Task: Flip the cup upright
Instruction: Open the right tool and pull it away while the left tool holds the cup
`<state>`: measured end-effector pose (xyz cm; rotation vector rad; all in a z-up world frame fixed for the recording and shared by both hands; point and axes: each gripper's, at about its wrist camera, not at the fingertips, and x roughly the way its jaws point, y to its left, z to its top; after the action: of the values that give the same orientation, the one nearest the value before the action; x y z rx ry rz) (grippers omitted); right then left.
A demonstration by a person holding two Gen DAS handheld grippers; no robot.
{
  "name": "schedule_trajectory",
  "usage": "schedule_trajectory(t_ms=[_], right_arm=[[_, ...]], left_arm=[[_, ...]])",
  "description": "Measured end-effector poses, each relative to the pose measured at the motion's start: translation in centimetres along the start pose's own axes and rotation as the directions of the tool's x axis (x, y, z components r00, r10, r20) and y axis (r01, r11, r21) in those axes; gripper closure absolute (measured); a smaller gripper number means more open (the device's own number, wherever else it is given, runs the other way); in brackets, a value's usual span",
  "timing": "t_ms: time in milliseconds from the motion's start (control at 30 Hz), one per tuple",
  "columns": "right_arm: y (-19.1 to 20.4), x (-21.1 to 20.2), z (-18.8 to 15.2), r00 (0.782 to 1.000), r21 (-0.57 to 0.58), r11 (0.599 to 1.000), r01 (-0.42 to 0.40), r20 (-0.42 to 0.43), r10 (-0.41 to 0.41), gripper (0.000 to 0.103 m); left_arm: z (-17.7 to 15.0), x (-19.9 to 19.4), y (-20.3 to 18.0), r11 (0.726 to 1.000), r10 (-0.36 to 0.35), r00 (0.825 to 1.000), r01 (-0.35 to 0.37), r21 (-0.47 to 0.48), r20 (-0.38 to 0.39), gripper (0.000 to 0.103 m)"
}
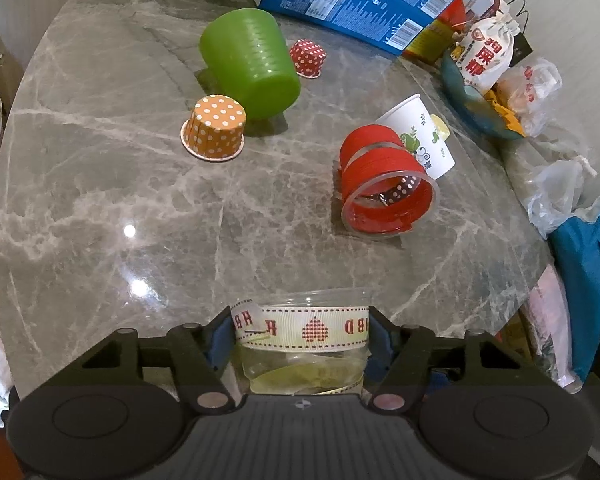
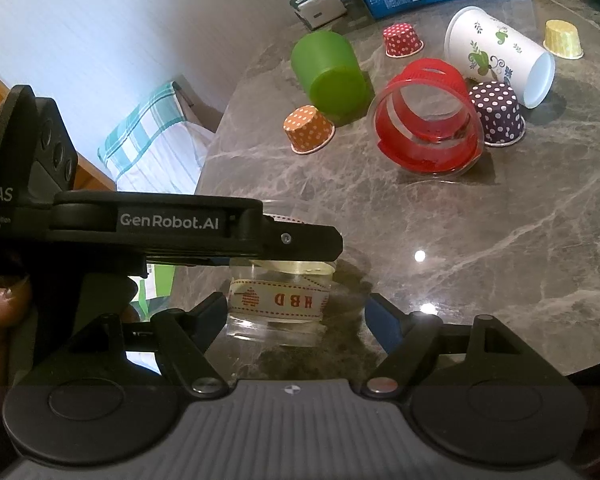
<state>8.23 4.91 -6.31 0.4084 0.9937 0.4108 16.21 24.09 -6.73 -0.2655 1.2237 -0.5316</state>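
Note:
A clear plastic cup with a cream "HBD" ribbon (image 1: 302, 328) sits between the fingers of my left gripper (image 1: 300, 330), which is shut on it. In the right wrist view the same cup (image 2: 278, 300) stands upright on the marble table (image 2: 480, 240), with the left gripper clamped across its top. My right gripper (image 2: 296, 316) is open, its fingers apart just in front of the cup and not touching it.
On the table lie a green cup (image 1: 250, 62) on its side, a clear cup with red ribbon (image 1: 384, 188) on its side, a white paper cup (image 1: 420, 136) on its side, and upside-down dotted liners, orange (image 1: 214, 126) and red (image 1: 307, 58). Boxes and bags crowd the far right edge.

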Motion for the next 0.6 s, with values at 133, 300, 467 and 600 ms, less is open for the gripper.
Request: schedule_trajectory(t_ms=[133,300,467,600], right_arm=[[0.2,0.0,0.0,1.000,-0.002,1.000,0.006,0.002,-0.006,0.026],[0.6,-0.4,0.0,1.000,-0.017,1.000,0.018,0.015,-0.018,0.017],[0.2,-3.2,-0.2,0.993,-0.023,0.999,0.046,0.113,-0.043,0.001],[-0.3,-6.0,-0.5,0.967,0.000,0.995,0.103,0.233,-0.100,0.001]], left_arm=[[-0.2,-0.4,0.1,1.000,-0.015,1.000,0.015,0.005,0.012,0.035],[-0.3,-1.3,0.7,0.999,-0.041,0.998,0.042,-0.002,0.045,0.036],[-0.8,-4.2,0.5,0.995,-0.095,0.977,0.085,0.060,0.193,0.036],[-1.7,-7.3,-0.5,0.978,-0.171,0.906,0.107,0.181,0.387,0.036]])
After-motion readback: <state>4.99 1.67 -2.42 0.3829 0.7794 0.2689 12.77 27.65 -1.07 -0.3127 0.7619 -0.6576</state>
